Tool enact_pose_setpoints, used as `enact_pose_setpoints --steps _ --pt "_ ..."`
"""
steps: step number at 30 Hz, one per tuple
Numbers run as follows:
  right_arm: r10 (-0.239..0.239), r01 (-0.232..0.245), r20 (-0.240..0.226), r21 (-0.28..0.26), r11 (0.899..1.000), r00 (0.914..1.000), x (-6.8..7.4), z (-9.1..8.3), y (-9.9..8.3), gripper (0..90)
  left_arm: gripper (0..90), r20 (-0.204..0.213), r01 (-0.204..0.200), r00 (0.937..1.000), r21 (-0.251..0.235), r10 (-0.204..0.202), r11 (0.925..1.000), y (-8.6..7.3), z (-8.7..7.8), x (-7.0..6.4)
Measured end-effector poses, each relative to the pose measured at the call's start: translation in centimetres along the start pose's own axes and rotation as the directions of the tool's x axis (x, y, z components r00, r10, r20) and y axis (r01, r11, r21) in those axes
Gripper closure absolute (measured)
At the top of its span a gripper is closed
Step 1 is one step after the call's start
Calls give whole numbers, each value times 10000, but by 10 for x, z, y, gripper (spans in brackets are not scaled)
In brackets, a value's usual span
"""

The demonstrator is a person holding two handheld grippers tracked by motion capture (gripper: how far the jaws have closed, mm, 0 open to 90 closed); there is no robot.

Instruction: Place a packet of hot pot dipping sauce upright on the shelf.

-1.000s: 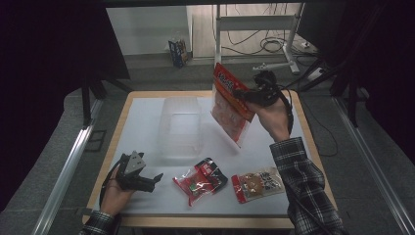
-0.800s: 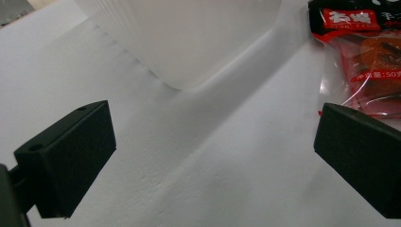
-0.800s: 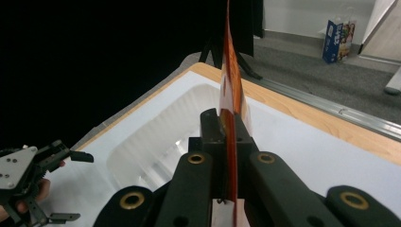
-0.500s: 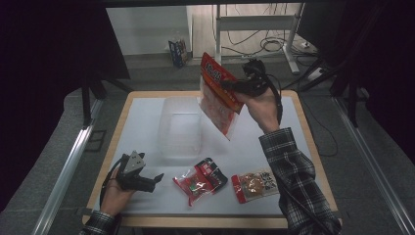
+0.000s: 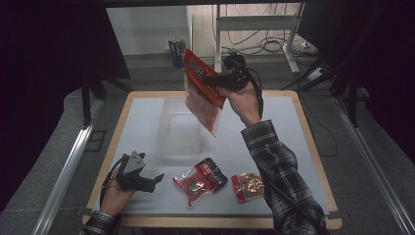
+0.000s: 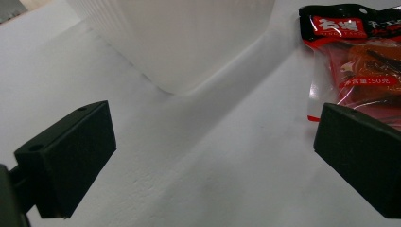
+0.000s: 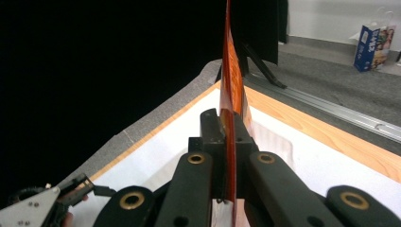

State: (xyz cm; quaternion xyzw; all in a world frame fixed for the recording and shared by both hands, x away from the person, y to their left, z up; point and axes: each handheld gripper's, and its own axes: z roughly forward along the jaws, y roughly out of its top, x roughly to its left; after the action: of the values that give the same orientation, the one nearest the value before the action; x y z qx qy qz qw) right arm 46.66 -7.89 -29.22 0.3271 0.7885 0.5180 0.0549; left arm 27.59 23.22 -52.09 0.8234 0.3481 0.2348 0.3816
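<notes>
My right gripper [image 5: 211, 78] is raised high over the table, shut on the top edge of a large red snack bag [image 5: 203, 93]. The bag hangs down above the clear plastic bin [image 5: 179, 128] in the table's middle. In the right gripper view the bag [image 7: 231, 90] is seen edge-on, pinched between the two jaws. My left gripper [image 5: 155, 181] rests open near the front left corner, nothing between its jaws. A small red and black packet [image 5: 200, 180] lies just right of it, also seen in the left gripper view as a packet [image 6: 359, 61] beside the bin [image 6: 179, 38].
Another small packet with brown contents [image 5: 248, 186] lies at the front, right of the red and black one. The white table top [image 5: 284, 127] has a wooden rim [image 5: 313, 147]. A small blue box [image 5: 176, 49] stands on the floor beyond the table.
My right gripper has carried the large red bag up and to the left, from right of the bin to above it. The left gripper has stayed put.
</notes>
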Motion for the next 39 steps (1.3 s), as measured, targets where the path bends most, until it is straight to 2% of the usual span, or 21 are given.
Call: enact_pose_setpoints --steps 7,17,26,31,33,35,37,39 --pt "-71 71 -40 -47 10000 10000 9 20 12 886 0 21 106 9999 -105 -106 9999 0 1 -1" --pt "-126 126 -29 162 9998 9999 17 50 17 886 0 113 91 9999 -59 -91 9999 0 2 -2" --pt "-4 4 1 500 9988 10000 15 75 10 885 0 112 71 9999 -71 -70 9999 0 2 -3" --pt "-144 132 166 701 9975 9998 14 88 2 886 0 95 -35 9999 3 35 10000 0 1 -3" --pt "-68 59 99 871 9962 9999 11 94 -2 885 0 88 -69 9999 -1 69 10000 1 1 -2" --pt "-241 209 290 1074 9940 9993 10 100 -7 885 0 84 -75 9999 -2 75 10000 1 1 -2" --pt "-48 28 205 966 9953 9998 7 104 -10 885 0 77 -76 9999 0 76 10000 1 2 -2" --pt "-47 27 188 1046 9945 9998 4 108 -13 885 0 97 -40 9999 -2 40 10000 1 2 -3"
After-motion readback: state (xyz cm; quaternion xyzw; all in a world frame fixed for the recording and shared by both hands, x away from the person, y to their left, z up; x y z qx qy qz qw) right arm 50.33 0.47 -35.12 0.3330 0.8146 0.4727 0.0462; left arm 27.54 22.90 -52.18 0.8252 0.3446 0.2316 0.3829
